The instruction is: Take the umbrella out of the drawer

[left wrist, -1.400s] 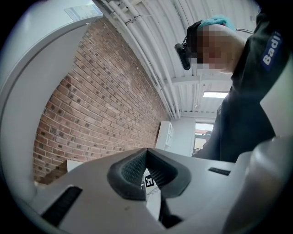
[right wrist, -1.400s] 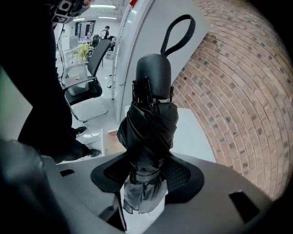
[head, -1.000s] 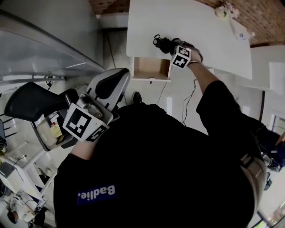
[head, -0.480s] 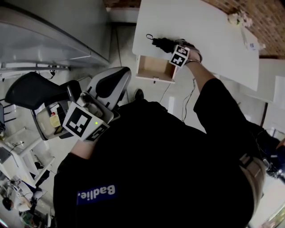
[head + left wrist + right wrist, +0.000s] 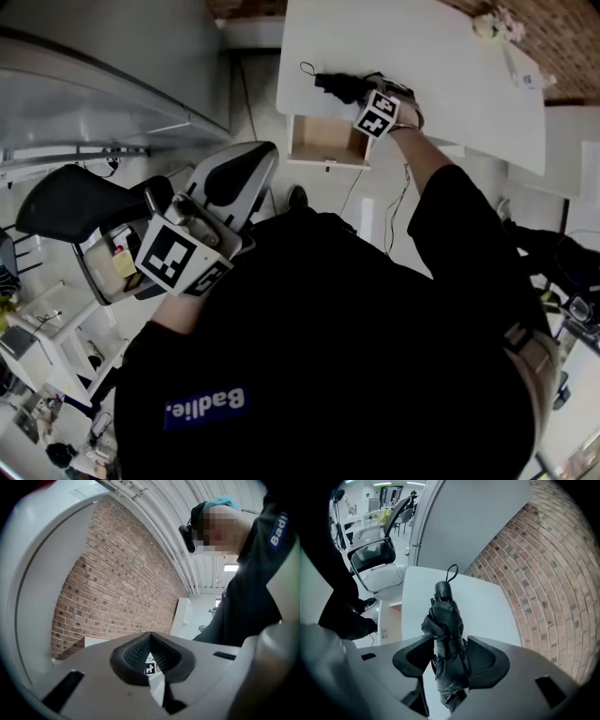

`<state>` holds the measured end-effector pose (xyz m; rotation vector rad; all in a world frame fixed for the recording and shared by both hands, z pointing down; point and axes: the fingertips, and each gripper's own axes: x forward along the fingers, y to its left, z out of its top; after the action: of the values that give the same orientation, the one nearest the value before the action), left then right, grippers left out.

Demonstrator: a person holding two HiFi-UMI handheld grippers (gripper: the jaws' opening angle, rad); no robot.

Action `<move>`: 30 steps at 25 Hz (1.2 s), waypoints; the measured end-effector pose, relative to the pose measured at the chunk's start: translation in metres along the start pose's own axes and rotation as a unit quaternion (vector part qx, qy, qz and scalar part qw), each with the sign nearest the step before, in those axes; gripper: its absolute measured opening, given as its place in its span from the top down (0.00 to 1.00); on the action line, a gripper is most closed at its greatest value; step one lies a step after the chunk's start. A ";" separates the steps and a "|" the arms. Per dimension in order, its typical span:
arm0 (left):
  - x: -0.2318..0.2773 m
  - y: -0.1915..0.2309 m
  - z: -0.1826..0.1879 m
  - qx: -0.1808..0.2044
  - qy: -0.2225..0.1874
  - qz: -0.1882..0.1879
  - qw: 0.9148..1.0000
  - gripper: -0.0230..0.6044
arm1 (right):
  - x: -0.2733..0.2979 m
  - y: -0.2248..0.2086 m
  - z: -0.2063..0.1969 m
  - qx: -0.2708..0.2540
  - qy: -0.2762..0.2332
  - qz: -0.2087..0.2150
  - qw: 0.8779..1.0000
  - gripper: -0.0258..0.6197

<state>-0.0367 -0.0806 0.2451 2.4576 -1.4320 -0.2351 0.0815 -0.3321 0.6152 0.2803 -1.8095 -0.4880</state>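
Still clamped in the right gripper [image 5: 450, 654], the umbrella [image 5: 446, 620] is just beyond the open drawer [image 5: 323, 142], seemingly out; left gripper [image 5: 151, 637] closed, empty.

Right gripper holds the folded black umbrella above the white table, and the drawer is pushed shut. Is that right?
No: the drawer stands open, as the head view shows. The rest holds: the right gripper is shut on the folded black umbrella above the white table.
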 end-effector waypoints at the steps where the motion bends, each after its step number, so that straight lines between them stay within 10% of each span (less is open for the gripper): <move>1: -0.001 -0.001 0.001 -0.001 -0.002 -0.006 1.000 0.96 | -0.008 -0.001 0.002 0.009 -0.007 -0.006 1.000 0.59; 14: -0.030 -0.019 0.005 0.010 -0.009 -0.072 0.997 0.96 | -0.121 0.029 0.059 0.239 -0.156 0.008 0.958 0.63; 30: -0.087 -0.035 0.016 0.021 -0.021 -0.118 0.993 0.96 | -0.268 0.100 0.184 0.273 -0.303 0.025 0.913 0.85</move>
<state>-0.0554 0.0092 0.2188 2.6708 -1.1707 -0.3098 -0.0112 -0.0944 0.3904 0.5015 -2.5460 -0.0020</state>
